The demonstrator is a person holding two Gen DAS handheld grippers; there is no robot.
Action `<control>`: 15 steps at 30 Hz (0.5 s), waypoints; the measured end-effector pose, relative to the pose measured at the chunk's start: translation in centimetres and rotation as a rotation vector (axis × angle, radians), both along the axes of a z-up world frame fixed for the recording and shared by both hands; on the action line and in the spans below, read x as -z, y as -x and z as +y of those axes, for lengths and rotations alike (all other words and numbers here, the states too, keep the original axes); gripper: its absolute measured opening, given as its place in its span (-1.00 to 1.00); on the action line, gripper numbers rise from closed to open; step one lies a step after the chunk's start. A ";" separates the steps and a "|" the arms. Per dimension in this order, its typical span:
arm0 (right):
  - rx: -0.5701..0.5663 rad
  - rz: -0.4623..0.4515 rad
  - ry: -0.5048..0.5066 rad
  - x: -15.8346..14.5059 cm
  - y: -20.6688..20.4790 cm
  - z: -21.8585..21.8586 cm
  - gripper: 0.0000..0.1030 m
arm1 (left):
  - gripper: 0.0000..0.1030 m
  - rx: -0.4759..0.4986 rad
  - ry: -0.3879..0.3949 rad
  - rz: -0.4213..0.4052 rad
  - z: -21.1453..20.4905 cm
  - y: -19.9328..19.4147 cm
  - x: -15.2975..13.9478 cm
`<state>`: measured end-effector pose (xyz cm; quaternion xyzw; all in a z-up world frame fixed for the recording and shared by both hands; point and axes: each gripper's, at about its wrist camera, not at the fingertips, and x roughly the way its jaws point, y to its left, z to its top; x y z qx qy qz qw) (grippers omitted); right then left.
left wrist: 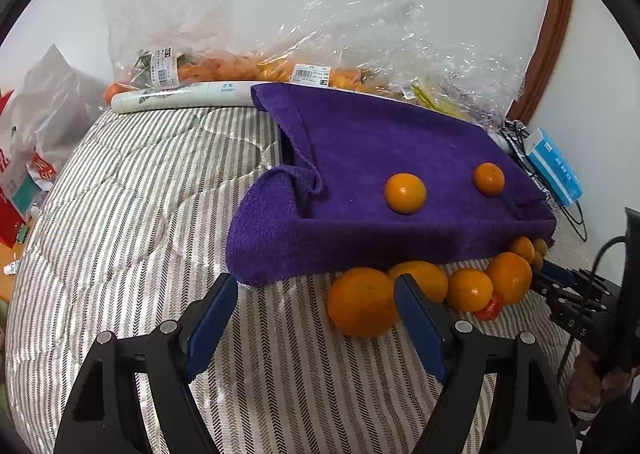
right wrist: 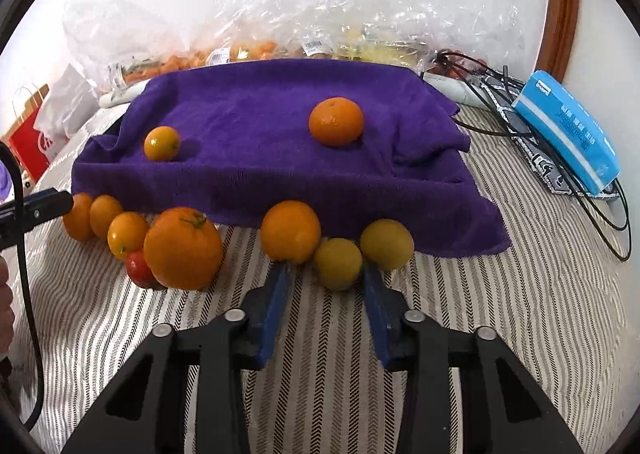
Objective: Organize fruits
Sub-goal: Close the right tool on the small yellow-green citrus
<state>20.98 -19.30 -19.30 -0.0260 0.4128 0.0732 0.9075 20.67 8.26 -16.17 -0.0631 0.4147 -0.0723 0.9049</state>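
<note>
A purple towel (left wrist: 360, 142) (right wrist: 280, 114) is draped over a raised box on a striped quilt (right wrist: 480, 314), with two oranges (right wrist: 336, 121) (right wrist: 162, 143) on top. Along its front edge lies a row of fruit: a big orange (right wrist: 182, 248), a small red tomato (right wrist: 138, 268), an orange (right wrist: 290, 231) and two yellow-green fruits (right wrist: 338, 263) (right wrist: 387, 244). My right gripper (right wrist: 328, 270) has the nearer yellow-green fruit between its blue fingers; the left pad still shows a small gap. My left gripper (left wrist: 316, 282) stands open and empty, left of a large orange (left wrist: 362, 302).
Clear plastic bags of fruit (left wrist: 240, 66) lie behind the towel against the wall, with a white paper roll (left wrist: 180, 96) in front of them. A blue tissue pack (right wrist: 568, 130) and black cables (right wrist: 600, 206) sit at the right. A red paper bag (right wrist: 28, 146) stands far left.
</note>
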 end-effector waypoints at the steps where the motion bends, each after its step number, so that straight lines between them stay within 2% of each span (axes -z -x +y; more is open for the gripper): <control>1: -0.002 0.000 -0.004 0.0 -0.1 0.0 -0.27 | 0.53 0.005 0.011 0.001 0.0 0.1 0.0; 7: -0.021 -0.005 -0.023 -0.1 0.0 -0.2 -0.27 | 0.51 0.018 0.099 0.042 0.9 -0.1 0.3; 9: -0.020 -0.009 -0.030 -0.1 0.1 -0.5 -0.33 | 0.51 0.011 0.101 0.041 1.1 0.1 0.3; 11: -0.020 -0.015 -0.034 -0.3 0.4 -0.8 -0.60 | 0.51 0.006 0.103 0.035 1.3 0.4 0.0; 15: -0.031 -0.019 -0.057 -0.5 0.8 -1.0 -0.60 | 0.51 0.006 0.102 0.037 1.3 1.1 -0.2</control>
